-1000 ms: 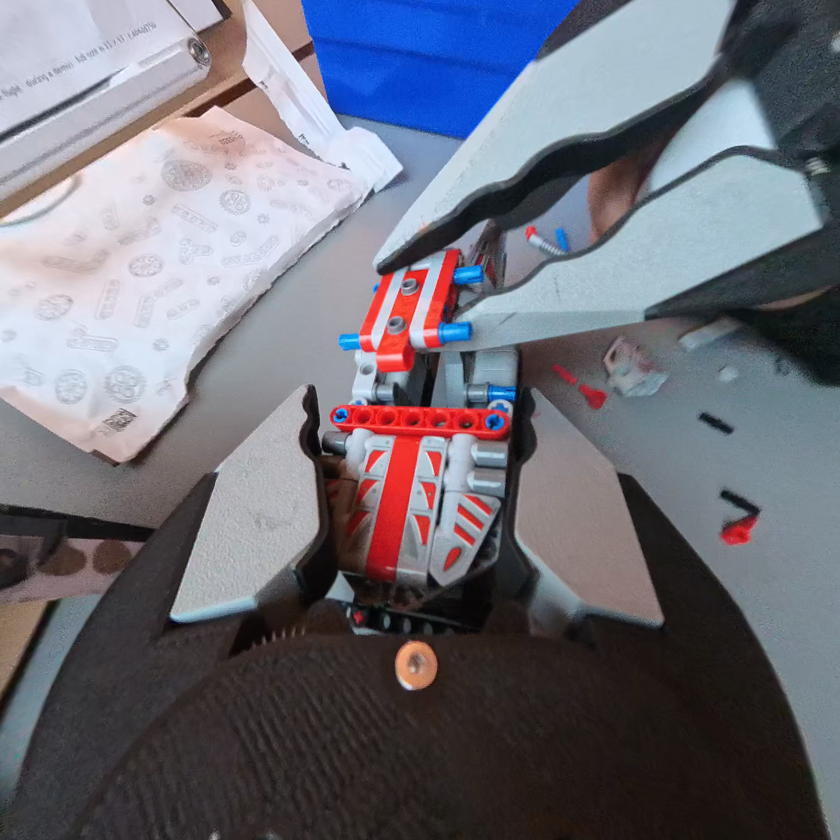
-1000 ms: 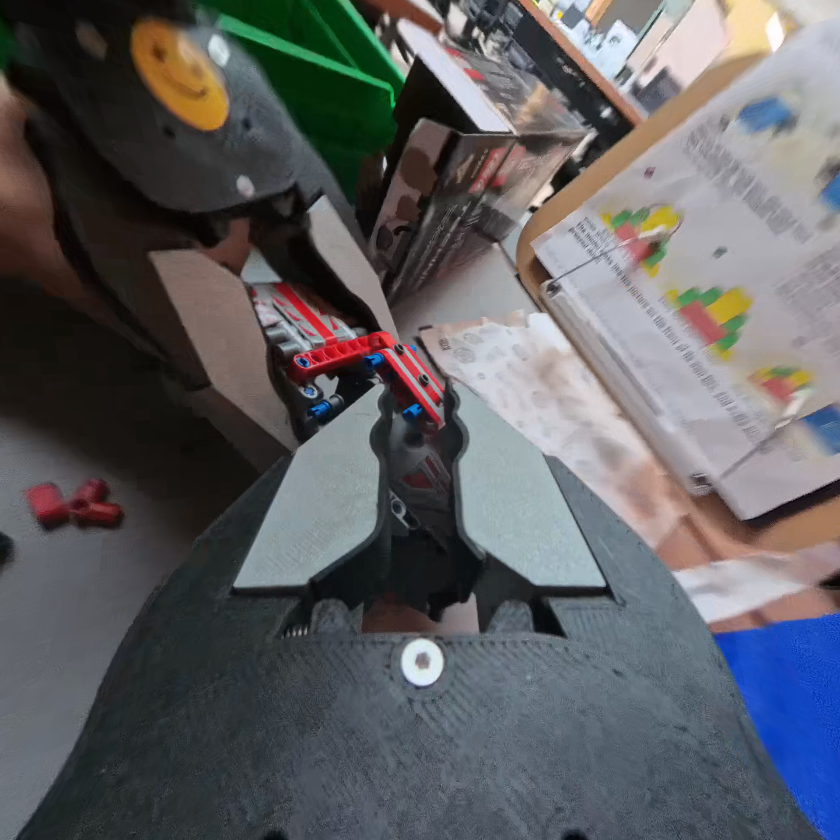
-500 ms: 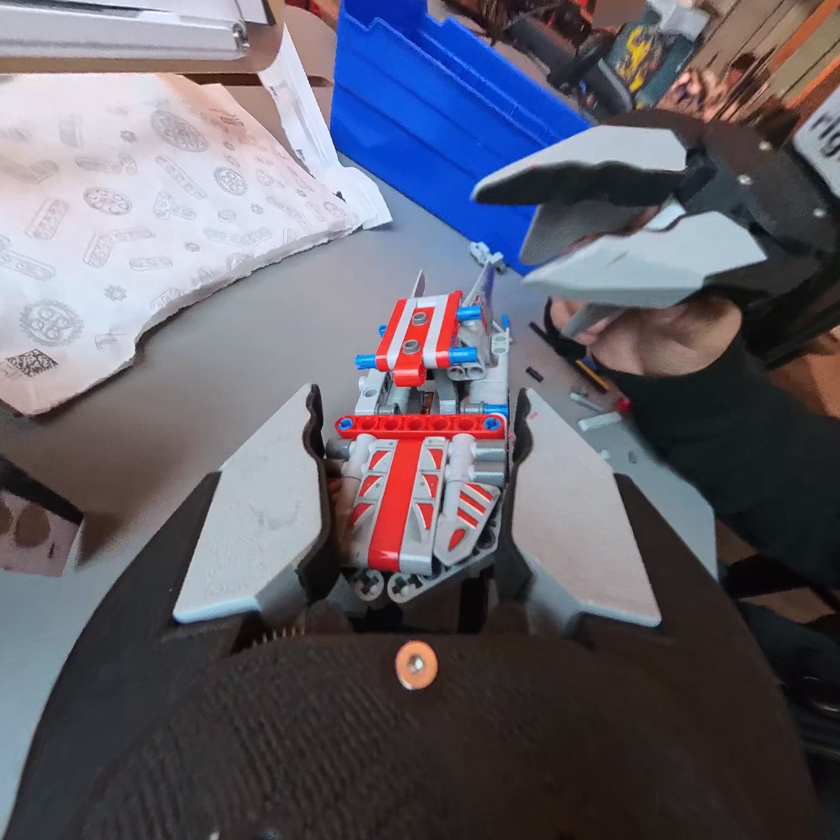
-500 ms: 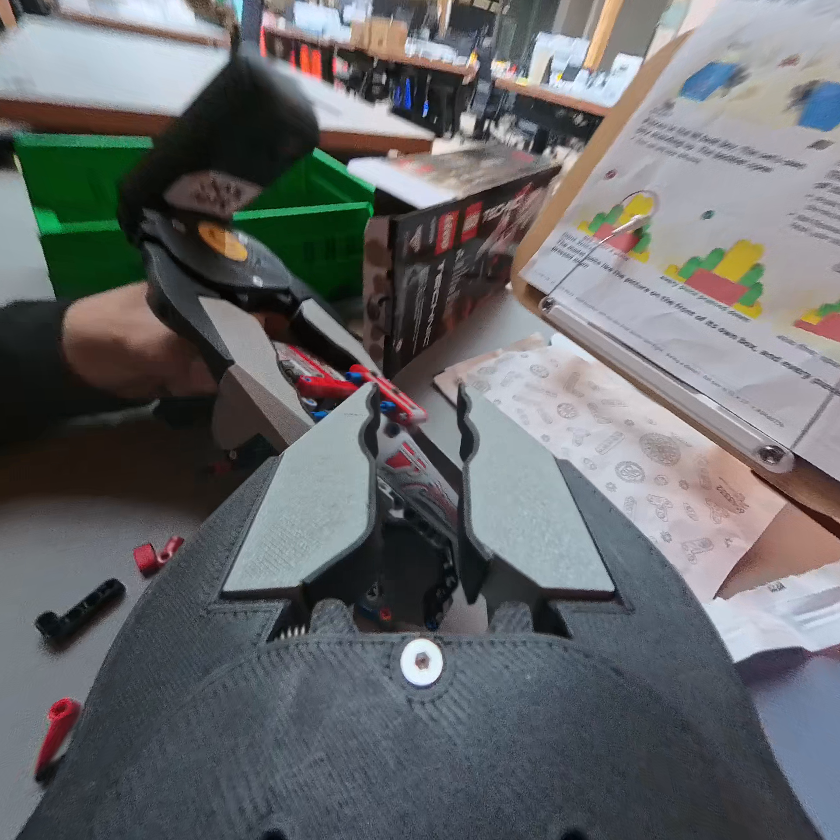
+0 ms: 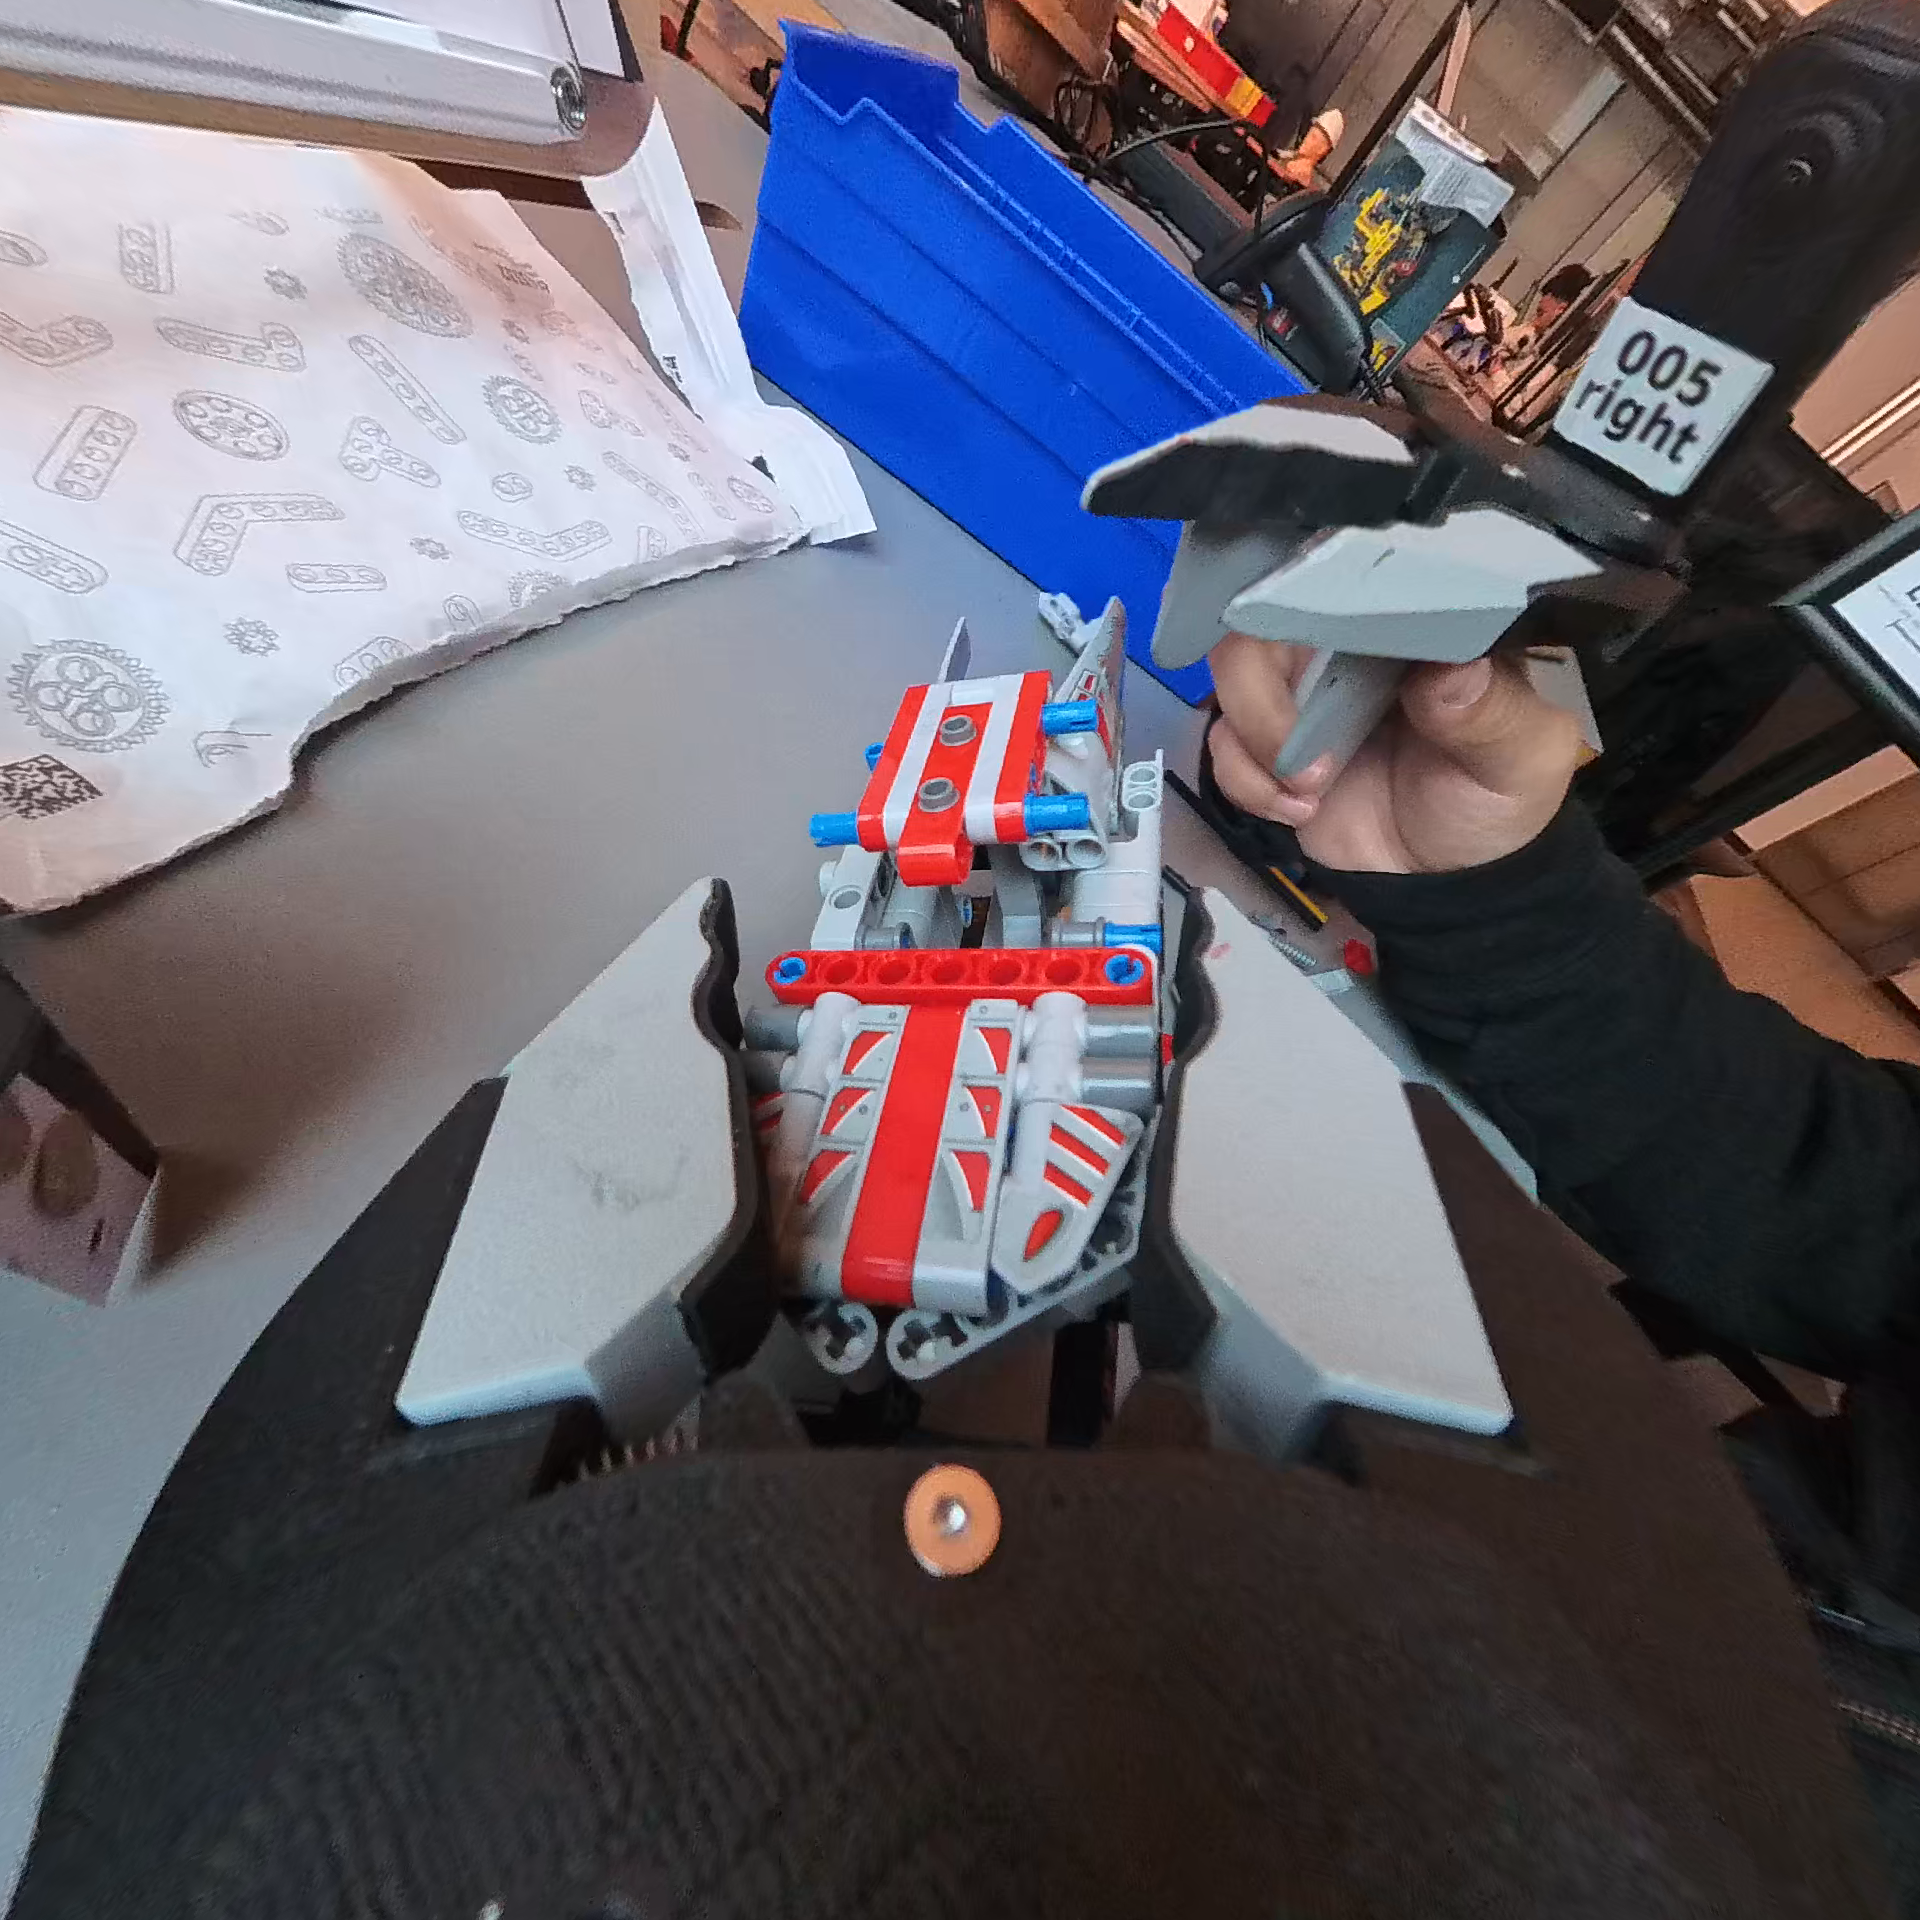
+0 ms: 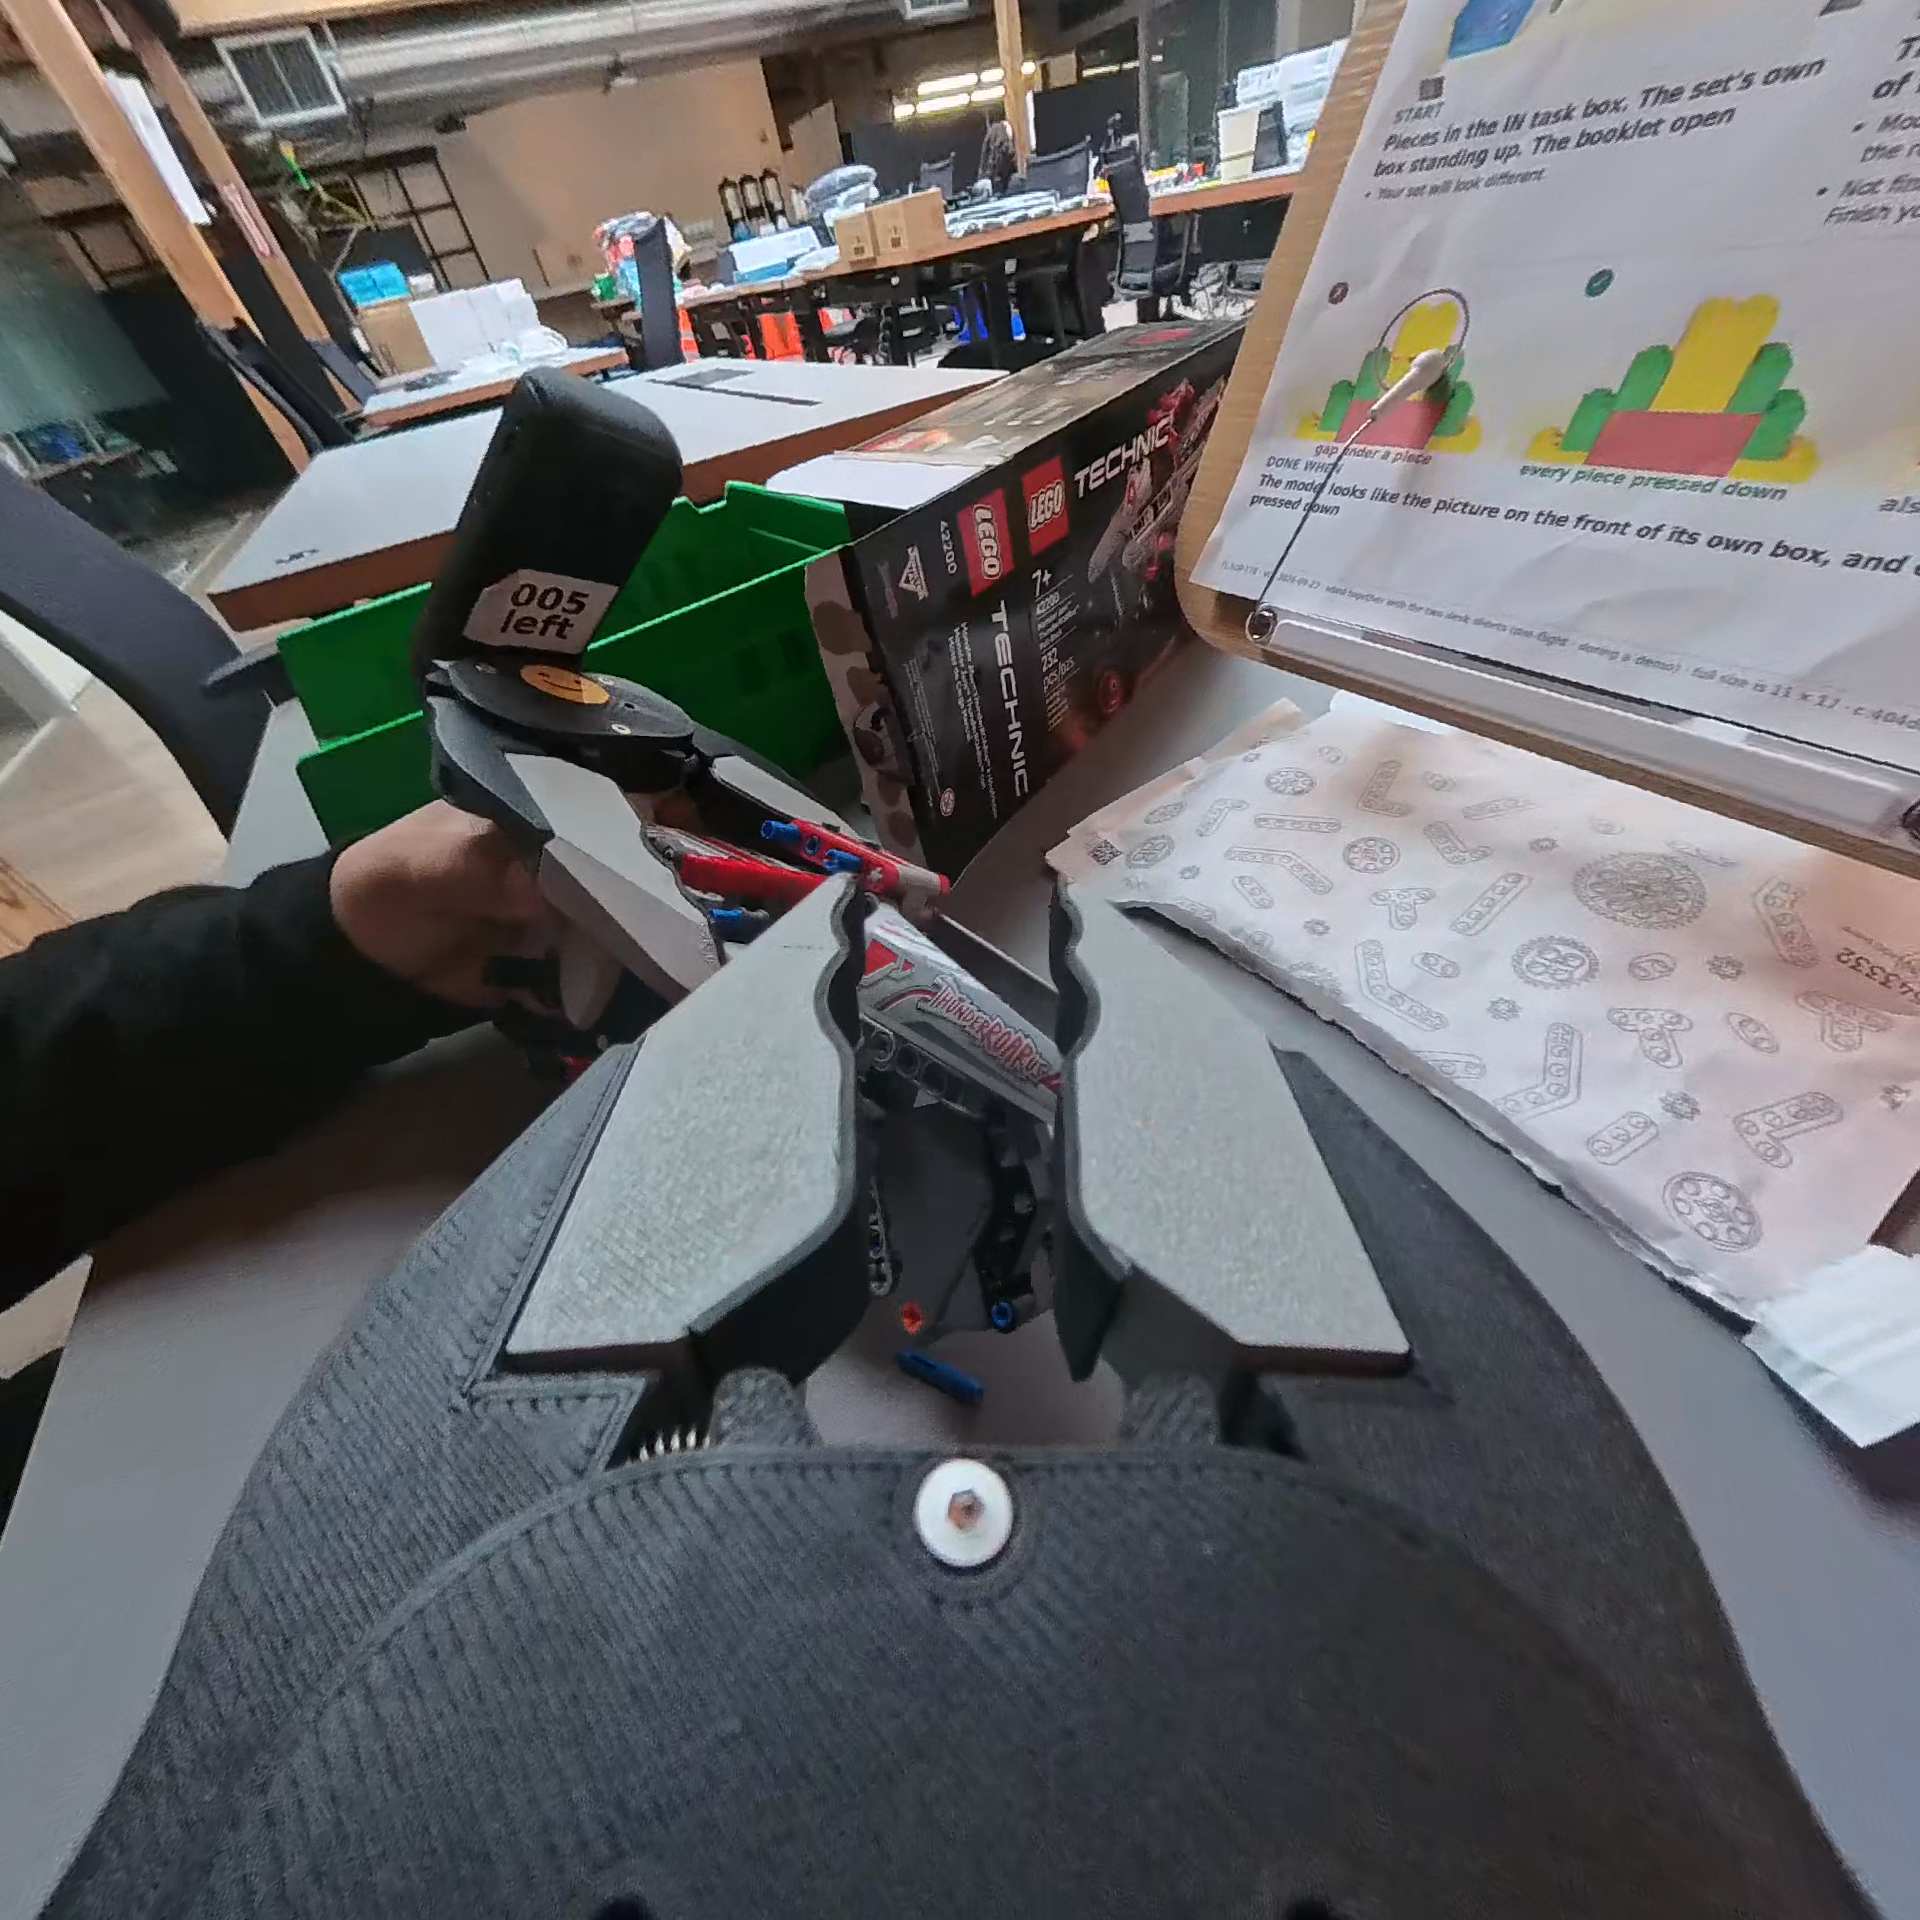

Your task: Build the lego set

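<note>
The red and grey lego model [image 5: 935,1122] sits between the fingers of my left gripper [image 5: 956,935], which is shut on its sides just above the grey table. A red and white panel [image 5: 956,769] with blue pins sits on the model's far end. My right gripper [image 5: 1153,561] is raised up and to the right of the model, apart from it. In the right wrist view the right gripper [image 6: 951,904] is a little open with nothing between its fingers. The model's stickered side [image 6: 956,1039] shows through the gap, with the left gripper [image 6: 758,873] behind it.
A blue bin [image 5: 987,312] stands behind the model. A printed paper bag [image 5: 260,468] lies at the left. A green bin [image 6: 727,644], the set's box [image 6: 997,644] and an instruction board [image 6: 1610,364] stand beyond. A loose blue pin [image 6: 940,1374] lies on the table. From the left gripper's tips to the loose blue pin [image 6: 940,1374] is close to 10 centimetres.
My right gripper has let go of the red and white panel at the model's far end and pulled away up and to the right. My left gripper still holds the model.
</note>
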`<move>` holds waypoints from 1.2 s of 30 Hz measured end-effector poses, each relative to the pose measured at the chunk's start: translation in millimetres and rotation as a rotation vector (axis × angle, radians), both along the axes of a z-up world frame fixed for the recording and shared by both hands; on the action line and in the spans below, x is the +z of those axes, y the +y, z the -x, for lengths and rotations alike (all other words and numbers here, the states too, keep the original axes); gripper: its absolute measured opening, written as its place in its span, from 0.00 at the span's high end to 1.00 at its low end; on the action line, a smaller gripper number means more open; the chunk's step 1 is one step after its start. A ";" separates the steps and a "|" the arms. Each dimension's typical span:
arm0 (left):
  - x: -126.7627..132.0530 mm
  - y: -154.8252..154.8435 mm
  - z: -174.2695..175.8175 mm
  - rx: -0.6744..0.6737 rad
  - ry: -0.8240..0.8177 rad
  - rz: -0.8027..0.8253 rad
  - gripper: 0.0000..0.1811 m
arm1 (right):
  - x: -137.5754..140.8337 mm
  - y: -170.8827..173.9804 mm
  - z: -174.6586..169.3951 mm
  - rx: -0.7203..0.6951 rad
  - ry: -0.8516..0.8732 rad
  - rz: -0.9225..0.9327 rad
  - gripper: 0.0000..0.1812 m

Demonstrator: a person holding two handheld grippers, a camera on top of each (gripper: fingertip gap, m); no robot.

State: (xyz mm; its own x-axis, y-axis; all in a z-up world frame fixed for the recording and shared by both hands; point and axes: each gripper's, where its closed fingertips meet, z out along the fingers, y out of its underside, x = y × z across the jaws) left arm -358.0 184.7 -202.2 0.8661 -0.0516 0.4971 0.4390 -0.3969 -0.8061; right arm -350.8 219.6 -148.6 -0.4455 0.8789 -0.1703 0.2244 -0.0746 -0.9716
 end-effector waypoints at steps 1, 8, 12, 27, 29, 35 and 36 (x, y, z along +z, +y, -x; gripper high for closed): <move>0.1 -0.1 0.5 0.001 0.004 -0.001 0.53 | -1.1 -1.7 0.0 0.005 -0.003 -0.009 0.82; -1.2 -0.6 2.4 0.001 0.074 0.001 0.54 | -6.5 -9.6 -0.3 0.024 -0.020 -0.054 0.83; -7.4 -1.5 4.7 0.001 0.245 0.040 0.54 | -10.6 -11.8 -1.1 0.038 -0.037 -0.072 0.83; -8.8 -3.9 2.7 -0.035 0.306 0.029 0.53 | -14.9 -12.0 -2.4 0.043 -0.053 -0.091 0.84; -8.6 -4.0 2.6 -0.034 0.296 0.027 0.53 | -14.2 -11.5 -2.7 0.041 -0.050 -0.092 0.84; 0.0 -6.0 2.1 -0.040 0.138 -0.020 0.56 | -8.0 -8.4 -7.3 0.050 -0.033 -0.072 0.88; 0.3 -6.5 3.4 -0.036 0.133 -0.021 0.56 | -6.5 -7.7 -7.9 0.051 -0.028 -0.062 0.88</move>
State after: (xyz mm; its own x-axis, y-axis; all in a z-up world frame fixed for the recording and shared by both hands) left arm -361.3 178.2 -201.8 0.9216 -0.0929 0.3767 0.3137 -0.3930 -0.8644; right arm -342.9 211.9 -155.1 -0.4861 0.8643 -0.1293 0.2538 -0.0020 -0.9673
